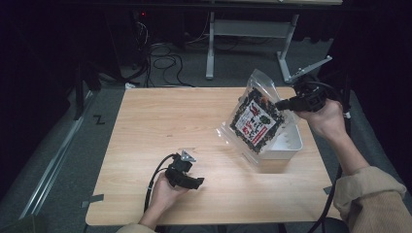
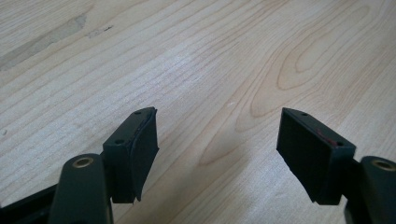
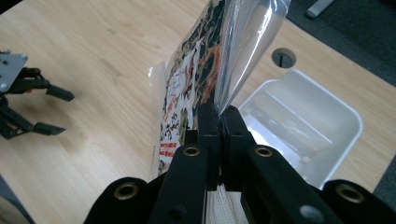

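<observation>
High view first, from the left: the left gripper (image 1: 194, 183) sits low at the near edge of the wooden table (image 1: 160, 121), cradled in the person's left hand (image 1: 165, 191), well apart from everything else. In the left gripper view its jaws stand spread with nothing but bare wood grain between them, so it is released and idle.

Moving across the middle of the table, open wood, and then the action: the snack bag (image 1: 257, 121), clear plastic with a dark printed label in red and white, hangs tilted in the air, its lower corner down toward the table in front of the white bin (image 1: 291, 143). The right gripper (image 1: 282, 104) has it by the upper right edge, right hand (image 1: 328, 119) raised behind it.

The right gripper view settles the grip: both black jaws are pressed together on the thin clear edge of the bag (image 3: 205, 70), clamped tight. Beyond the jaws lies the white bin (image 3: 327, 135), and it looks empty inside as far as can be seen.

So, by my reading, the pick-up is done and the bag is airborne beside the bin. What looks left: carry it over the rim, lower it in, let go. That floppy plastic could snag on the rim on the way.
</observation>
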The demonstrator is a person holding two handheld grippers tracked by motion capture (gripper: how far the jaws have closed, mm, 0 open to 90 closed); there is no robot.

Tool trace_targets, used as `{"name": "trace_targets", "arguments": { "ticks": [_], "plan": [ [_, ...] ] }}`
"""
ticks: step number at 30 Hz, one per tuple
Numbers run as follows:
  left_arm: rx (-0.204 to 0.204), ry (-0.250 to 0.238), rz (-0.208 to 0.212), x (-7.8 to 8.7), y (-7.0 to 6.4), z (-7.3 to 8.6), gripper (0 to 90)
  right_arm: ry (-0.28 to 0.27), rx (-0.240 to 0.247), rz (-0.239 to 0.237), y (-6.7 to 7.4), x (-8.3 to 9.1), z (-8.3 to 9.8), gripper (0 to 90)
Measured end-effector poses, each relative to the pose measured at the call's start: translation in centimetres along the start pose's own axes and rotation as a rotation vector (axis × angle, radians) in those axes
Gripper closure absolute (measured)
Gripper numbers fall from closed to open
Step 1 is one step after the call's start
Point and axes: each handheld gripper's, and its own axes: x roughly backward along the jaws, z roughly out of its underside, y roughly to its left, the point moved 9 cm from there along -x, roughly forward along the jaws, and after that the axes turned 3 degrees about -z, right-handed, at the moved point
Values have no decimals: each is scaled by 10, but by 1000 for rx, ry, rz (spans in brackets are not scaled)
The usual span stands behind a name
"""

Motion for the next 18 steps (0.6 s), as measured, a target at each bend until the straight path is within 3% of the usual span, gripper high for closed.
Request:
{"name": "trace_targets", "arguments": {
  "ticks": [10, 18],
  "plan": [
    [1, 3, 6, -1, -1, 0, 299, 0, -11, 92, -25, 11, -10, 900],
    [1, 4, 6, -3, -1, 0, 300, -28, -6, 147, -35, 20, -17, 900]
  ]
}}
